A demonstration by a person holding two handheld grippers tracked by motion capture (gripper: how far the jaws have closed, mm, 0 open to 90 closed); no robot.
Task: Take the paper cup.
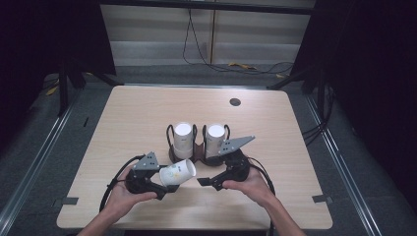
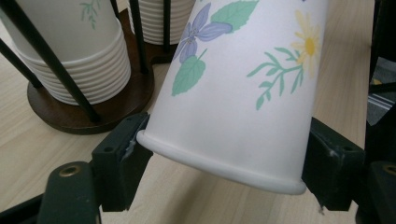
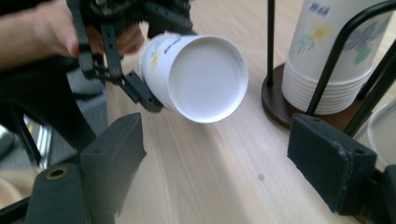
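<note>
A white flower-printed paper cup (image 1: 179, 172) is clamped near its rolled rim by the left gripper (image 1: 164, 189), tilted above the pale wooden table (image 1: 137, 113). The right gripper (image 1: 200, 181) is held apart, empty, beside the cup's base. Behind the cup, two dark wire-and-wood cup holders (image 1: 181, 141) are stacked; grey carpet surrounds the table.

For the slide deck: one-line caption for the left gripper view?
Left tongs gripping a floral paper cup near its rim, stacked cups in wire holders behind.
</note>
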